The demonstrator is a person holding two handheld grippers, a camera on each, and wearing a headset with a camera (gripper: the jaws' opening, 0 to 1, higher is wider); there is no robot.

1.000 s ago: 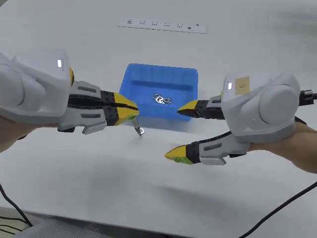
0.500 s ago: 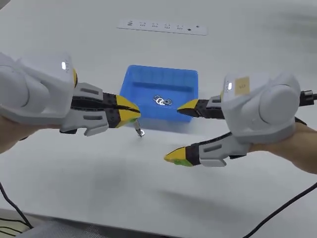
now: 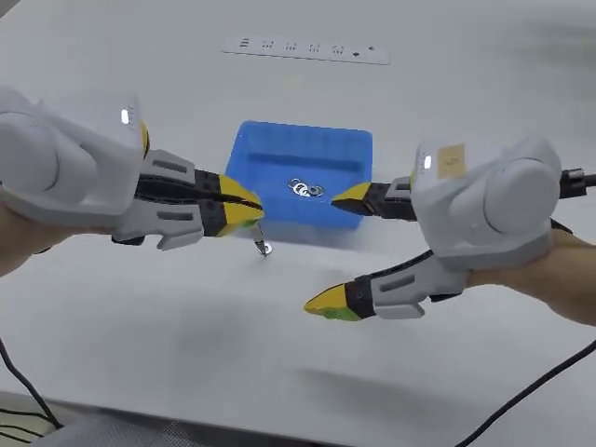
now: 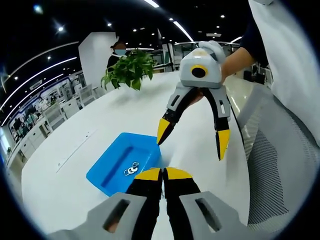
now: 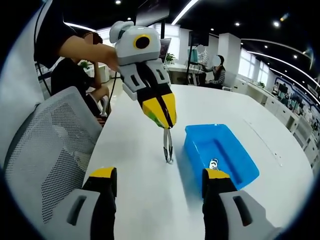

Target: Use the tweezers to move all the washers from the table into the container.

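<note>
So the pile is mostly sorted by the look of it: a little cluster of small silver metal washers (image 3: 305, 189) sits in the middle of the blue rectangular plastic container (image 3: 279, 149), and you can spot them in the left gripper view too (image 4: 131, 169). The left gripper (image 3: 244, 203) has its jaws pinched together on a pair of thin metal tweezers (image 3: 259, 237), which hang tip-down just outside the container, at about 7 o'clock from it in the head view. There looks to be one more washer right at the tweezer tips (image 3: 265, 248), though it's tiny and I can't tell if it's actually lifted or resting on the white table (image 3: 186, 345). In the right gripper view the tweezers (image 5: 167, 145) point down beside the container's near wall (image 5: 192, 150). The right gripper (image 3: 328, 250) is at 3 o'clock from the tweezers, jaws spread wide, holding nothing. I don't see any other loose washers on the bare tabletop, so my guess is this is the last one: carry it over the rim toward 1 o'clock, let go, done.
</note>
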